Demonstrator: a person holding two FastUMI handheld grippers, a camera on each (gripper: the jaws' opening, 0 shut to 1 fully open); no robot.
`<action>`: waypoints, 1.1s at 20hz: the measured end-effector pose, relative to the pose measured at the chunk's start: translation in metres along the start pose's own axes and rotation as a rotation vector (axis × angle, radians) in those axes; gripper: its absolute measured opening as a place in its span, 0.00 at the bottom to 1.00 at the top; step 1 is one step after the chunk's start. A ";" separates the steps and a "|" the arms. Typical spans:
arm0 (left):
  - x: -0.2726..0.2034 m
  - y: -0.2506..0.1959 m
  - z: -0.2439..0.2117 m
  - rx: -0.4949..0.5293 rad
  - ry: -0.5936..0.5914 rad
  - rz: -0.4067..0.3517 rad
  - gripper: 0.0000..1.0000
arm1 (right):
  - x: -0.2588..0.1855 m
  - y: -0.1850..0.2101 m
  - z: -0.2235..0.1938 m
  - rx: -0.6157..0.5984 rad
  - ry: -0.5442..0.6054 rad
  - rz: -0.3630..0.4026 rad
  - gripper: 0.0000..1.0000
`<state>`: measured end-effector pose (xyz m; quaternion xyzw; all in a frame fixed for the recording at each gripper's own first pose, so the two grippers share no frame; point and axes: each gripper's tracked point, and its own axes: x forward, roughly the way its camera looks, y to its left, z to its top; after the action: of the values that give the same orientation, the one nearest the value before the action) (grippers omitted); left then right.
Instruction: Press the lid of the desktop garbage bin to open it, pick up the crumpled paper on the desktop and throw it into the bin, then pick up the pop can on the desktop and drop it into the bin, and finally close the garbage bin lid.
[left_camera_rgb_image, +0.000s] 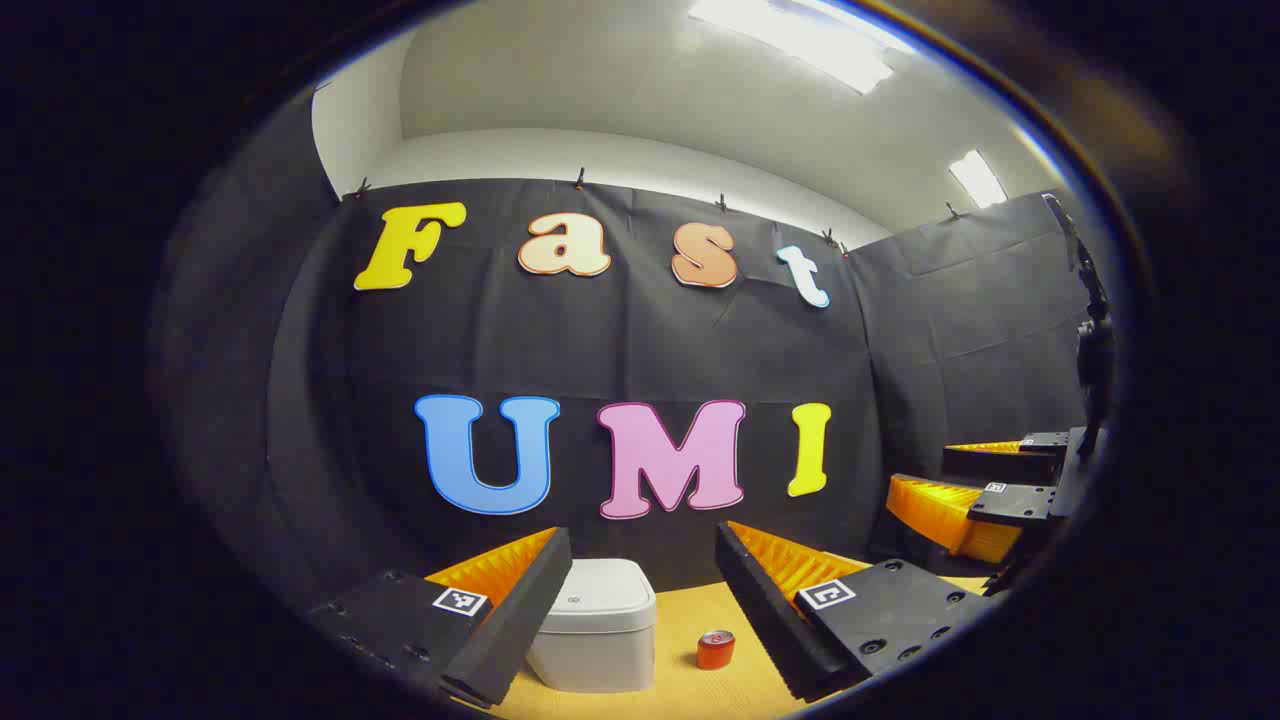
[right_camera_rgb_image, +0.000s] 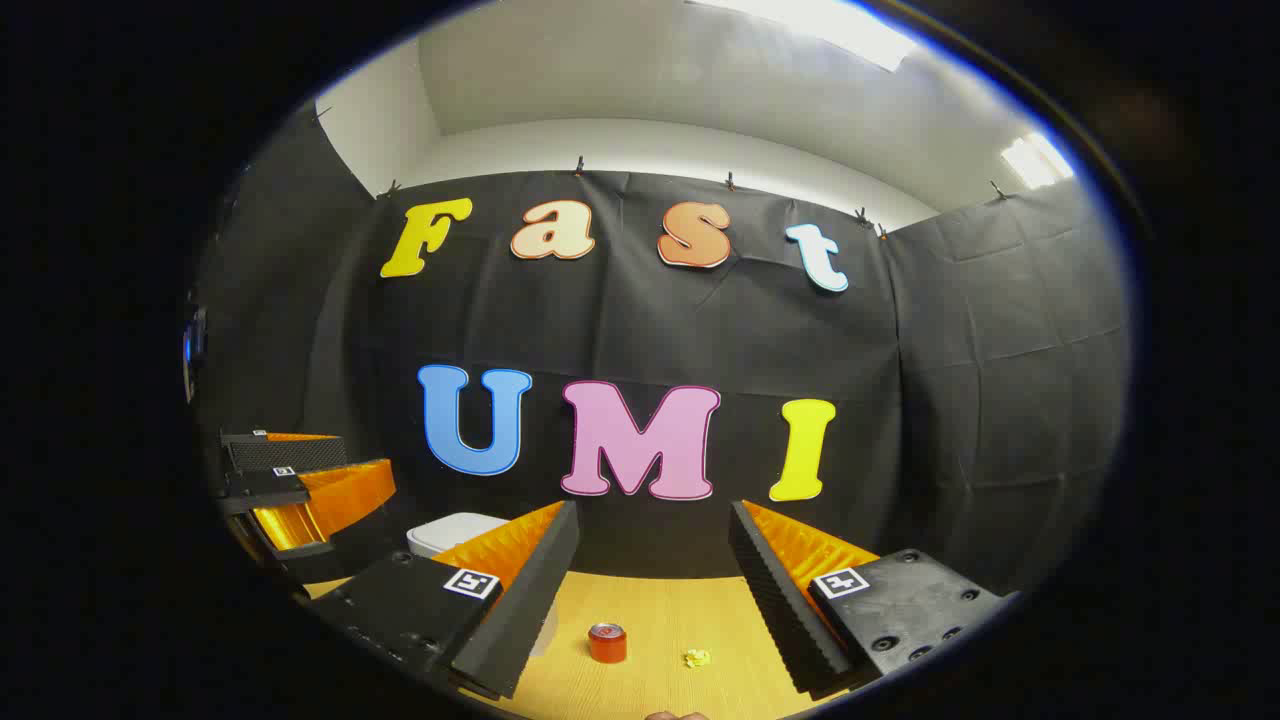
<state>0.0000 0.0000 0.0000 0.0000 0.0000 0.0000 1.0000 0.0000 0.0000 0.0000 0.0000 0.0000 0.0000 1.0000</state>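
Both the left claw (left_camera_rgb_image: 640, 610) and the right claw (right_camera_rgb_image: 650, 590) hang wide open and empty above the desk (right_camera_rgb_image: 660, 610), the shut bin (left_camera_rgb_image: 597, 625) beside the can (right_camera_rgb_image: 607, 642) and paper (right_camera_rgb_image: 697, 657), so a careless lid press could shove the light bin.
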 end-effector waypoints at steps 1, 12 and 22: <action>0.000 0.002 -0.001 -0.002 0.002 0.006 0.97 | 0.000 0.000 0.000 0.001 0.002 -0.001 0.97; -0.001 0.023 -0.005 -0.038 0.017 0.011 0.97 | -0.006 0.017 -0.003 -0.005 0.022 -0.007 0.97; 0.004 0.026 -0.010 -0.031 0.023 0.001 0.97 | -0.007 0.009 -0.003 -0.009 0.026 -0.037 0.98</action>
<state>0.0035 0.0257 -0.0096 -0.0155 0.0113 0.0004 0.9998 -0.0074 0.0088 -0.0035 -0.0045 0.0130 -0.0186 0.9997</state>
